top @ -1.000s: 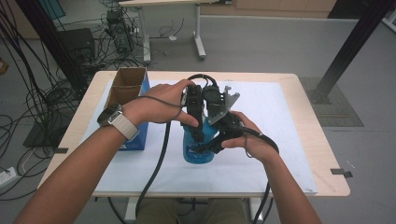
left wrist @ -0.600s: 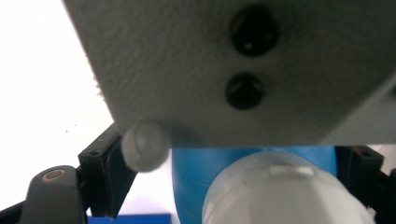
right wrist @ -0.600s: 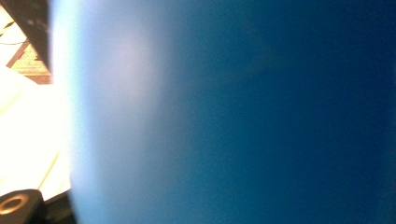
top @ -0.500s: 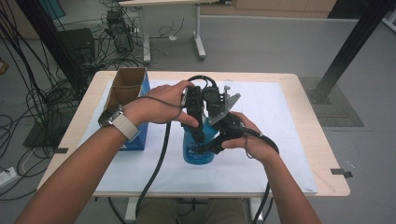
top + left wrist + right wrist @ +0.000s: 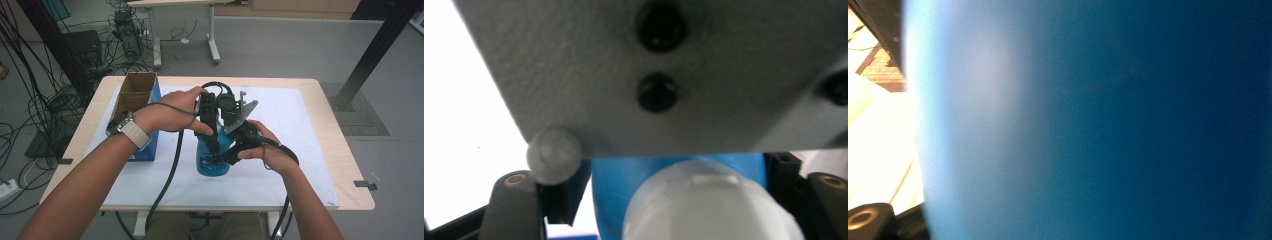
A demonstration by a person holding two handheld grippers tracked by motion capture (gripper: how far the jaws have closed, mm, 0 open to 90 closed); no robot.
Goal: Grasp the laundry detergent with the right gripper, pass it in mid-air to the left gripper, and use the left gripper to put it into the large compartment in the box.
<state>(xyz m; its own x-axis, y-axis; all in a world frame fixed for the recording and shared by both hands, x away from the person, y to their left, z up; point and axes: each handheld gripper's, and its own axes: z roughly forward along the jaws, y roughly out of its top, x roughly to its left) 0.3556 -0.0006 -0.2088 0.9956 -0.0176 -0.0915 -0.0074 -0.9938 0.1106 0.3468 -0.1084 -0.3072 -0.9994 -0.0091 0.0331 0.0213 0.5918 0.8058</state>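
A blue bottle (image 5: pixel 212 165) stands upright on the white mat (image 5: pixel 300 125), mid-table. My right gripper (image 5: pixel 221 158) comes in from the right and is shut on the bottle's body; in the right gripper view the blue wall (image 5: pixel 1098 125) sits right against the lens. My left gripper (image 5: pixel 214 136) points down over the bottle's top. Its jaws have just been closing, and in the left gripper view they flank the white cap (image 5: pixel 709 205) tightly on both sides. The right gripper's grey plate (image 5: pixel 674 75) hangs just above the cap there.
An open cardboard box with blue sides (image 5: pixel 135 100) stands at the mat's left edge, close to my left forearm. Black cables trail from both grippers toward the table's front edge. The wooden table rim (image 5: pixel 345 165) borders the mat on the right.
Both hands and the bottle stay where they were; no shift shows in the high view.
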